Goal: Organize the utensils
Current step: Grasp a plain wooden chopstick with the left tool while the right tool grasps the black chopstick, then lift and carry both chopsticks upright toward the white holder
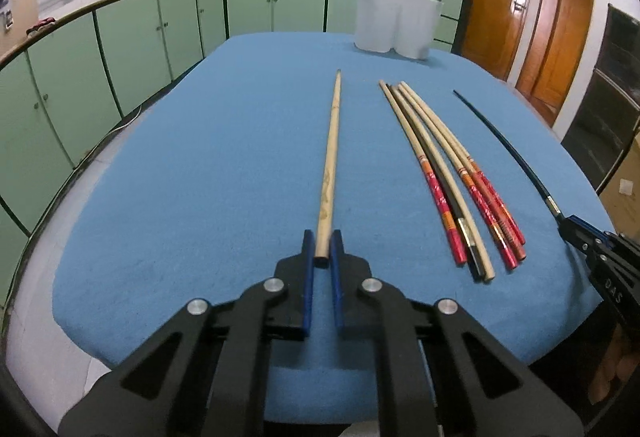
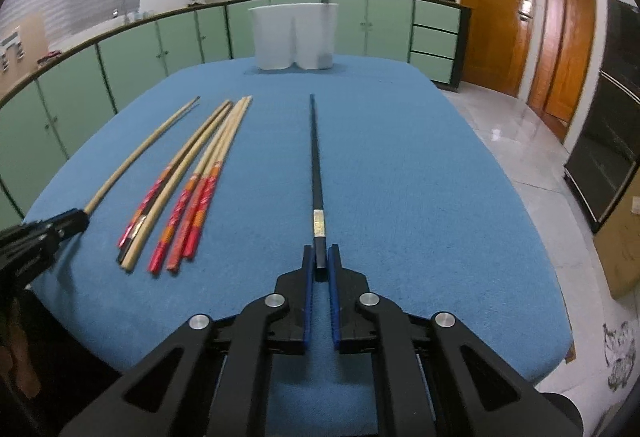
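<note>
Blue cloth over the desk (image 1: 200, 165), chopsticks laid lengthwise along it. At far left, a plain wooden chopstick (image 1: 331, 157), butt end pinched between the fingers (image 1: 307, 249) of the left gripper (image 1: 322, 251), nearly closed on it, tip pointing away toward the white holder (image 1: 394, 21) at the far edge. Next over, a loose bundle of chopsticks (image 1: 452, 173) with red painted handles, plus a dark one and a pale one among them, lying near the held stick but not touching it. Further right, a black chopstick (image 2: 316, 165) with a pale band near its butt, clamped the same way in the right gripper (image 2: 321, 261), jaws almost shut on its end.

Probably mid-pick, both sticks gripped, neither clearly off the cloth.

To do it well: lift both ends gently and evenly, since a hold at the very butt leaves a long lever likely to droop or swivel. Keep wrists steady, no rolling. Carry tips forward toward the holder, clear of the bundle between. Aim each tip into one compartment, then lower before letting go.
</note>
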A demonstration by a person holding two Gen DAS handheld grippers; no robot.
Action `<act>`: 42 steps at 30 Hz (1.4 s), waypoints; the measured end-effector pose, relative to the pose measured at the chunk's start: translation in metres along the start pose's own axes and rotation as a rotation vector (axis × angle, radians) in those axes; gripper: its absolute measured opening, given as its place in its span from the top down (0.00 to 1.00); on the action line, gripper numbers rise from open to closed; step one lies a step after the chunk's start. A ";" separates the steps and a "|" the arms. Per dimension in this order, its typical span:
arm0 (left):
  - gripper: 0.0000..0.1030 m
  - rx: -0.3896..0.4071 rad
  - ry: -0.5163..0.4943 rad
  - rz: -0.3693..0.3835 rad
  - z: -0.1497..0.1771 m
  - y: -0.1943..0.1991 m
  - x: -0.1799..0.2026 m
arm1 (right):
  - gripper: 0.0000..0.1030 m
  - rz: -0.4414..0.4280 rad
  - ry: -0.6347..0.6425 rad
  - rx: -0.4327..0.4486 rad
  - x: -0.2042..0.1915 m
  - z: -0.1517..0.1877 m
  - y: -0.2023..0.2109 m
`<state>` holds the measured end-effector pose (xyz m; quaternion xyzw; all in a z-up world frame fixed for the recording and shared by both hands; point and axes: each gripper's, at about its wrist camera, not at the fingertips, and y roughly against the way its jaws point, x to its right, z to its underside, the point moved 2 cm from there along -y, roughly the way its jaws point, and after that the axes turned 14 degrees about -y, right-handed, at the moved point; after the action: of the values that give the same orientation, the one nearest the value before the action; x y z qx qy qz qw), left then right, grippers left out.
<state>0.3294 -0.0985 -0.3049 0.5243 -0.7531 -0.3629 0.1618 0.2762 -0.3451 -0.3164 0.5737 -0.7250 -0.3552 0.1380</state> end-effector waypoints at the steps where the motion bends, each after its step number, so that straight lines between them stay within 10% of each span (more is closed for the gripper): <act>1: 0.88 -0.003 -0.007 0.006 0.000 0.001 0.000 | 0.92 -0.007 0.013 0.002 -0.001 0.002 0.001; 6: 0.78 0.007 -0.054 0.032 0.002 0.000 0.003 | 0.92 -0.009 0.049 0.013 -0.005 0.004 -0.001; 10: 0.93 0.017 -0.037 0.085 0.000 -0.001 -0.001 | 0.93 -0.013 0.056 0.017 -0.006 0.002 -0.003; 22: 0.93 0.074 0.063 0.144 -0.026 0.049 -0.014 | 0.93 -0.067 0.011 0.071 -0.004 -0.020 0.052; 42: 0.94 0.184 -0.021 0.153 -0.120 0.132 -0.040 | 0.94 -0.142 0.108 0.071 -0.024 -0.148 0.116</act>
<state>0.3321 -0.0825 -0.1228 0.4740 -0.8227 -0.2845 0.1325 0.2885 -0.3653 -0.1283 0.6465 -0.6862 -0.3068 0.1307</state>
